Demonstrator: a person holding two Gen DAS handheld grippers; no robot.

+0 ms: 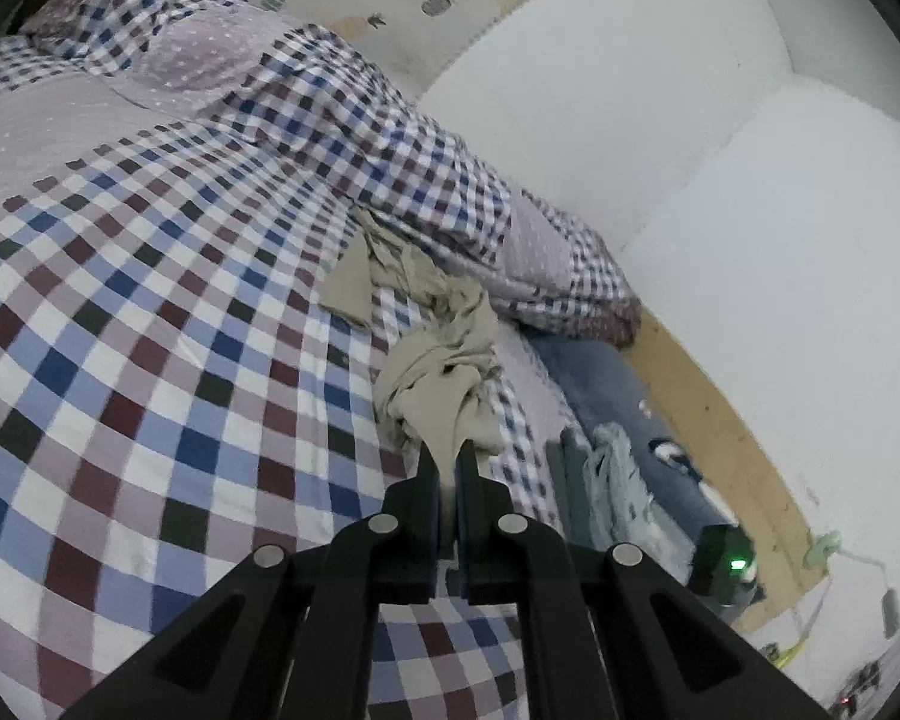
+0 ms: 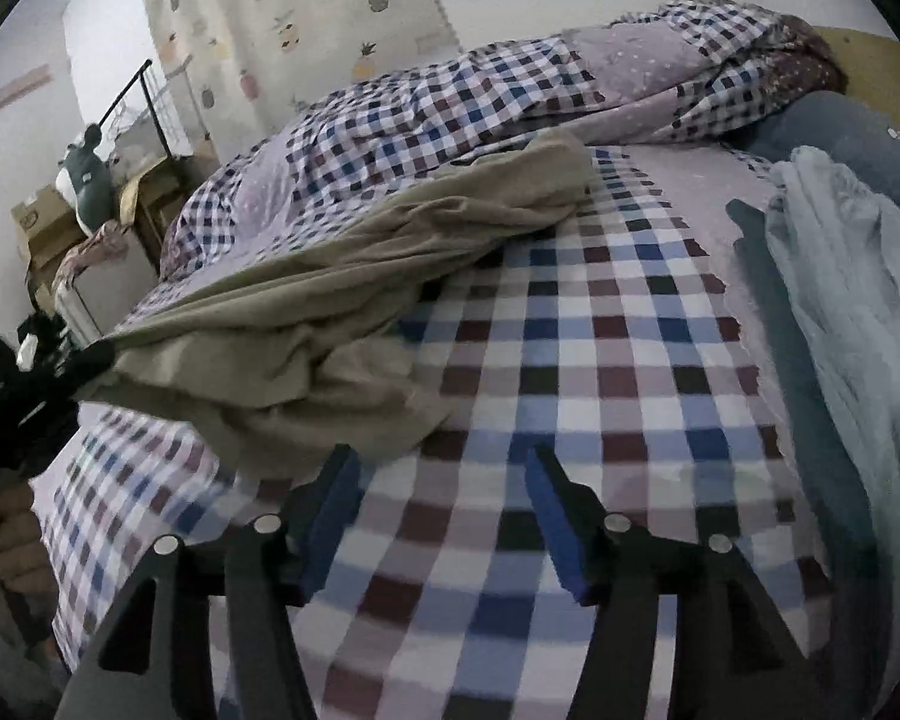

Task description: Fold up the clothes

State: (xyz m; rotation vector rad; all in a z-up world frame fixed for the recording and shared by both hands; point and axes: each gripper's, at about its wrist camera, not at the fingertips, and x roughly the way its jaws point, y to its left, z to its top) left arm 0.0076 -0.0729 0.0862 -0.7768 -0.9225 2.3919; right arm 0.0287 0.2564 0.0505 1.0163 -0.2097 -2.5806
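The left tongs (image 1: 448, 468) pinch an edge of the beige garment (image 1: 432, 372), which lies crumpled on the checked bedsheet (image 1: 150, 330) at frame centre. The right tongs (image 2: 444, 480) hang spread at lower centre, just beside the garment (image 2: 342, 276); they should take a matching edge, so the cloth can be pulled flat.

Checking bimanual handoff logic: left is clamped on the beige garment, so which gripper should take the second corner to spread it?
Right. The right gripper is open, hovering above the checked sheet beside the beige garment. The left gripper is shut on it.
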